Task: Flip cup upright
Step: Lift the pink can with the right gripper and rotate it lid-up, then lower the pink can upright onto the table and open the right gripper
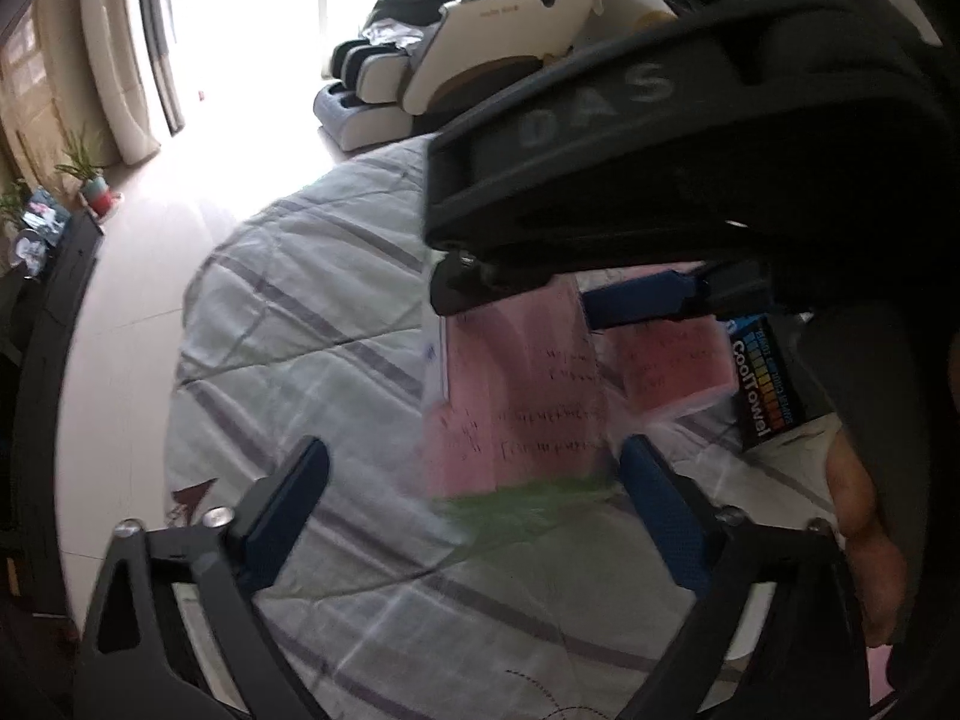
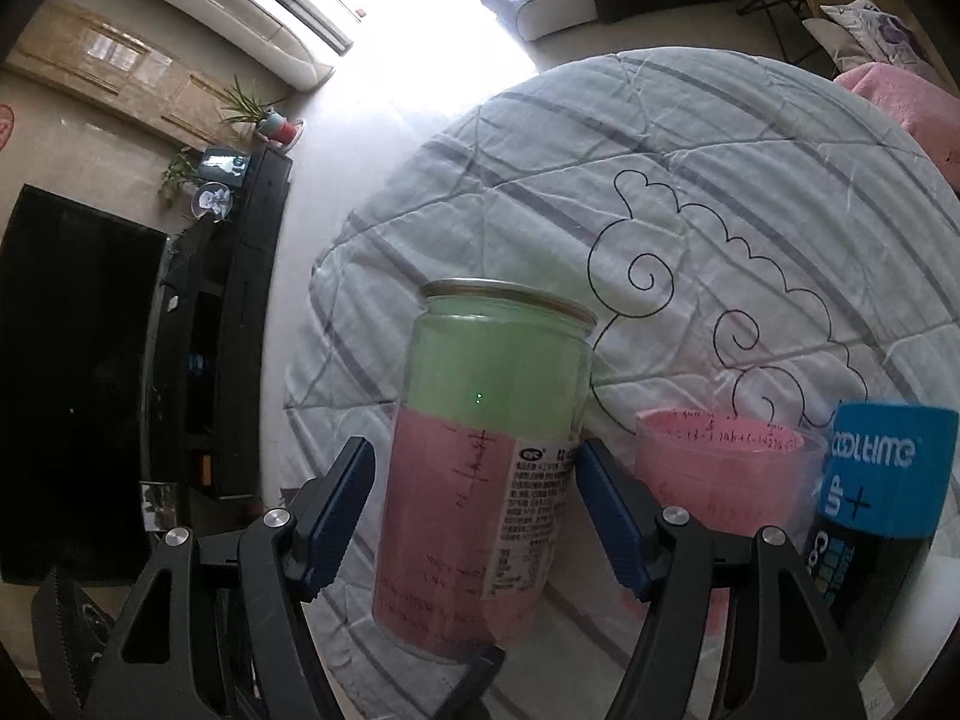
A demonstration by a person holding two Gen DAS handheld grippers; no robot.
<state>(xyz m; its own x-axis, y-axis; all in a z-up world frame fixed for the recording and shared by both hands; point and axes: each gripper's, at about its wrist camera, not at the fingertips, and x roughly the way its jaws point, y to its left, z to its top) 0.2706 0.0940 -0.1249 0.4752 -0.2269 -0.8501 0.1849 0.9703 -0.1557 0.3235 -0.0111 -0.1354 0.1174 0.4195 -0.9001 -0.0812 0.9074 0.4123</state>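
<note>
A clear plastic cup (image 2: 480, 456) with pink and green paper inside stands between my right gripper's (image 2: 474, 510) blue pads, metal rim up; the jaws are open around it, the left pad apart from it, the right pad close to its side. In the left wrist view the same cup (image 1: 516, 408) is blurred, with the right gripper's black body (image 1: 660, 168) over it. My left gripper (image 1: 474, 516) is open, its fingers on either side of the cup's green end, not closed on it.
A second clear cup with pink paper (image 2: 720, 480) and a blue CoolTowel can (image 2: 876, 492) stand just right of the cup. All rest on a striped quilt (image 2: 690, 210). A TV stand (image 2: 240, 330) and massage chair (image 1: 468, 42) are beyond.
</note>
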